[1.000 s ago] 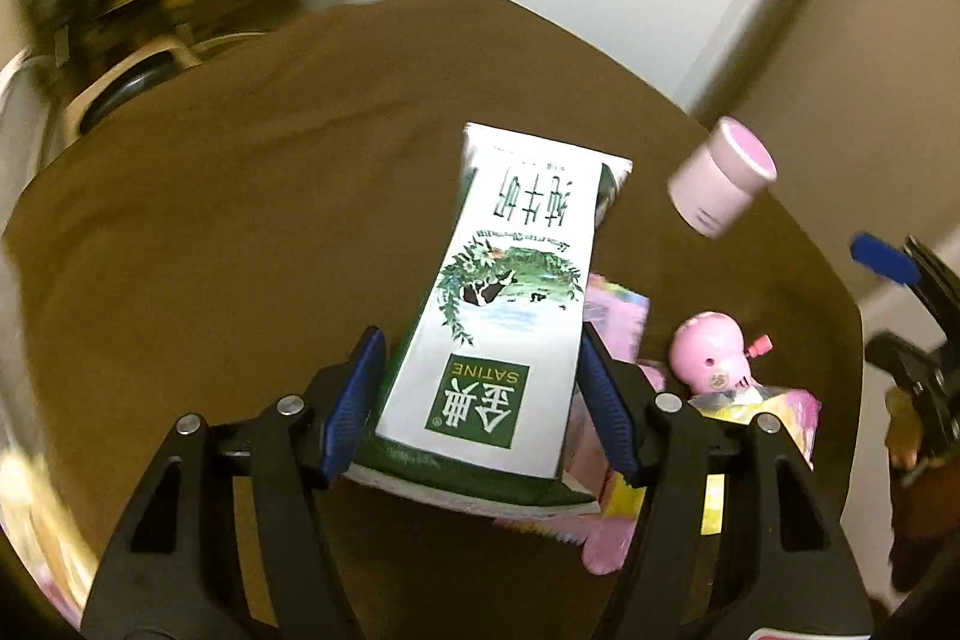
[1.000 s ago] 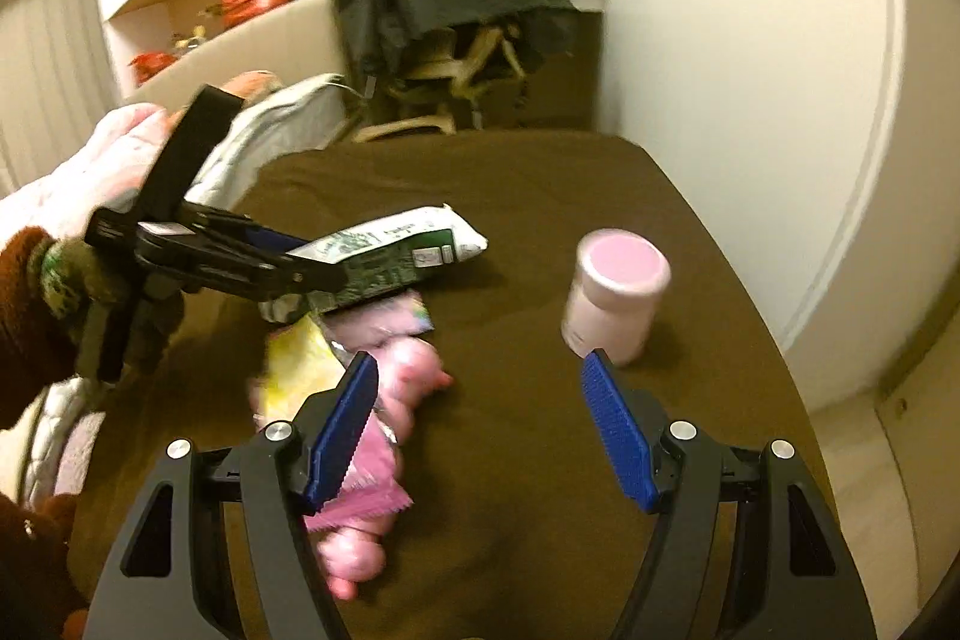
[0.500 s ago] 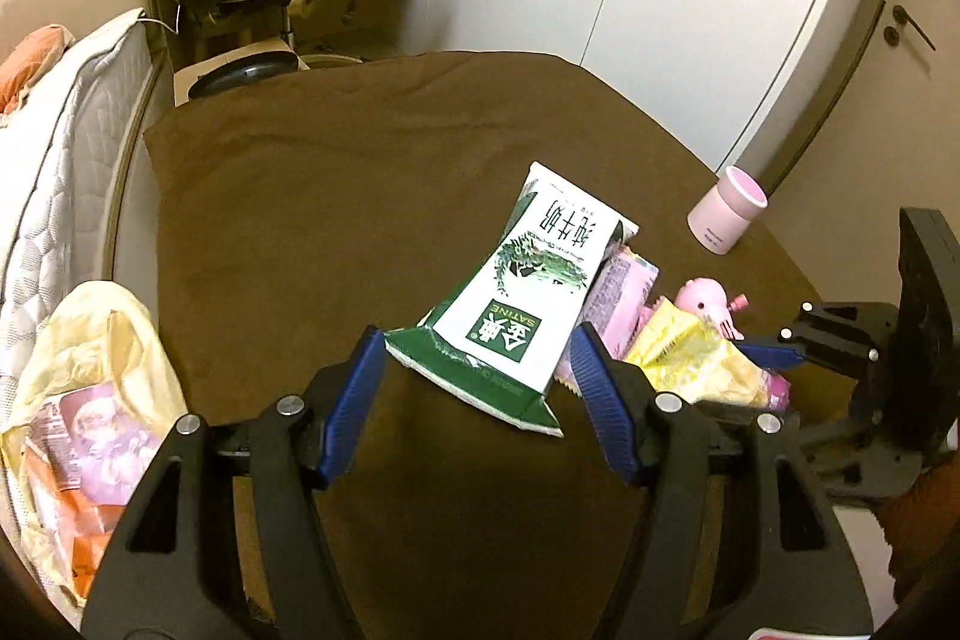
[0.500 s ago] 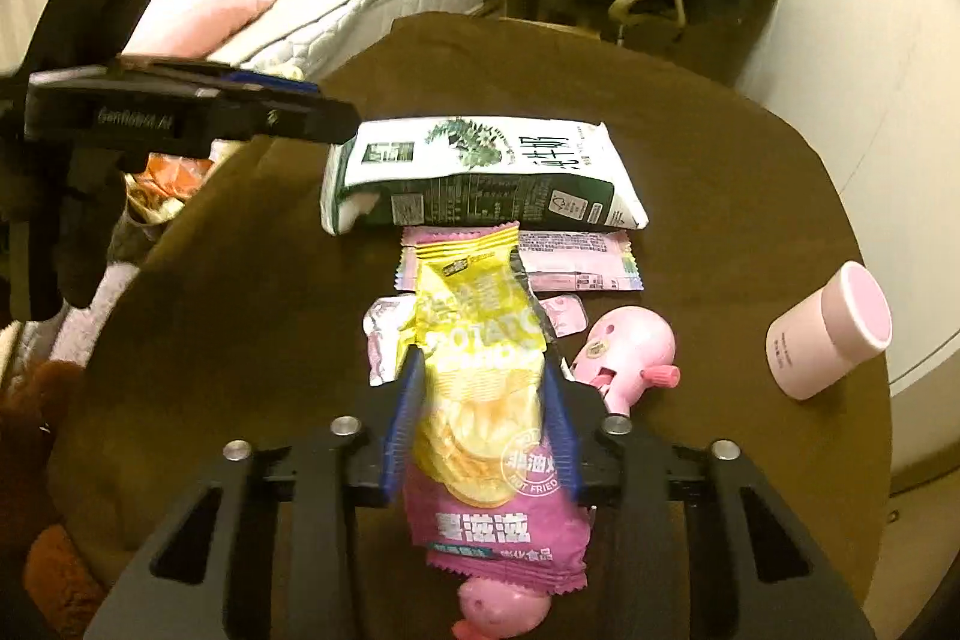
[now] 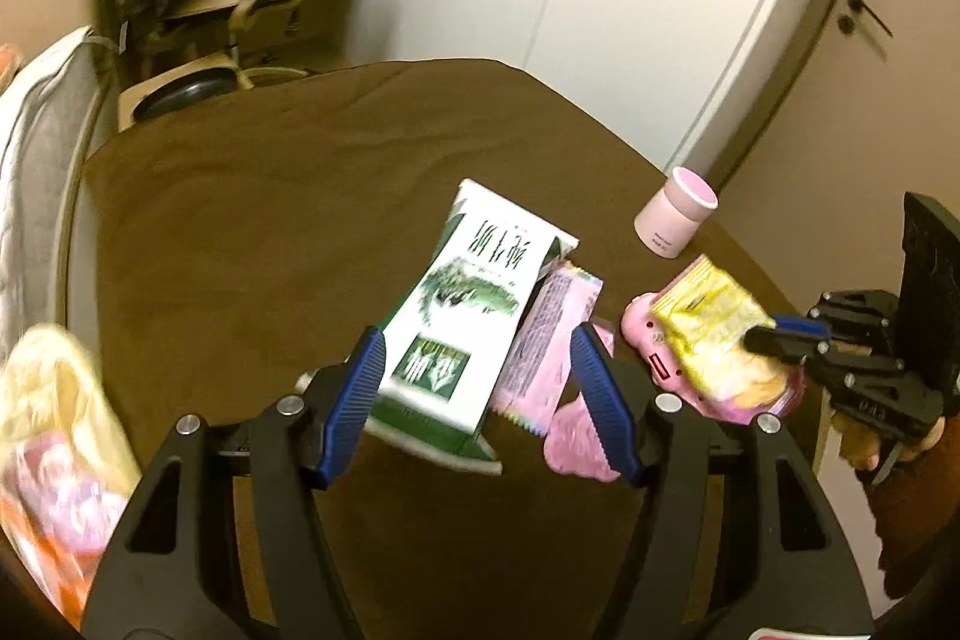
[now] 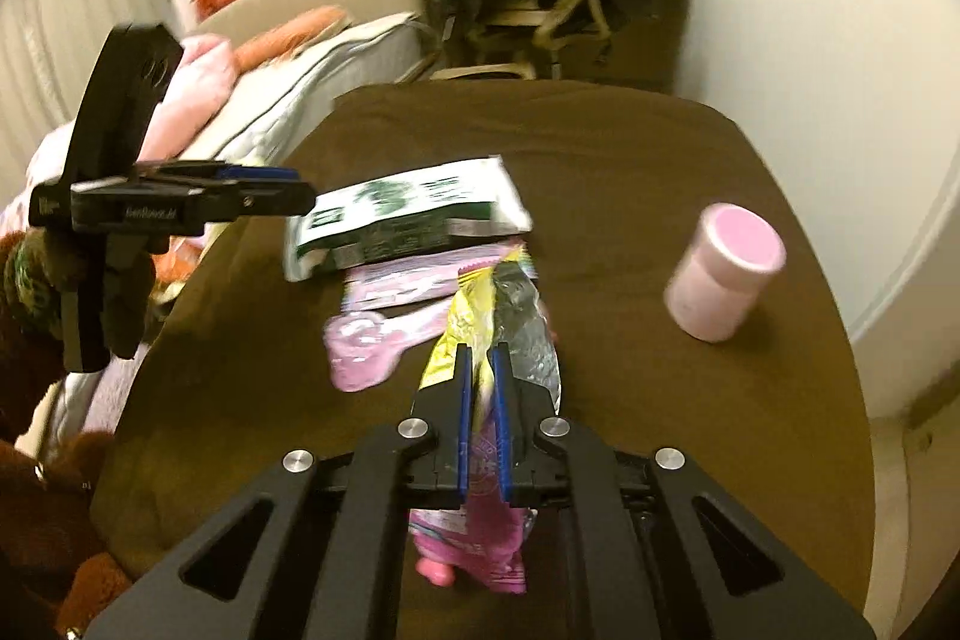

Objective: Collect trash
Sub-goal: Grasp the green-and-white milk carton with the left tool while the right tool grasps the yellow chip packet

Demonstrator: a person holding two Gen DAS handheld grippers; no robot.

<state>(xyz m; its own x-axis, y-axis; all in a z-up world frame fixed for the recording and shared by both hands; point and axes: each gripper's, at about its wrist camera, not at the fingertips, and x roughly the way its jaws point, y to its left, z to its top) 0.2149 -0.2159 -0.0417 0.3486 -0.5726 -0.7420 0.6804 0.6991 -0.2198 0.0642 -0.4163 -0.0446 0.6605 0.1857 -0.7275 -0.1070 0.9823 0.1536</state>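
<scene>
Brown cloth covers the round table (image 5: 252,232), whose far half lies bare out to its edge, beyond which stand a white wall, a bed and a draped chair. Taking the green-and-white milk carton (image 5: 468,316) as landmark: it lies flat near the table's middle, its print blurred, only "SATINE" half legible. Over its near end hangs the left gripper (image 5: 477,400), jaws spread wide with the pads clear of the carton. Against the carton's right side lies a pink wrapper (image 5: 552,334), its text too blurred to read. Further right, the right gripper (image 6: 482,388) has its jaws closing, pinched on a yellow chip bag (image 6: 474,334), lifted and crumpled, its lower pink end cut off behind the fingers. Under the bag a pink toy (image 5: 645,340) is partly hidden. Well right of the carton, near the table's edge, stands a pink-lidded jar (image 6: 723,274).
</scene>
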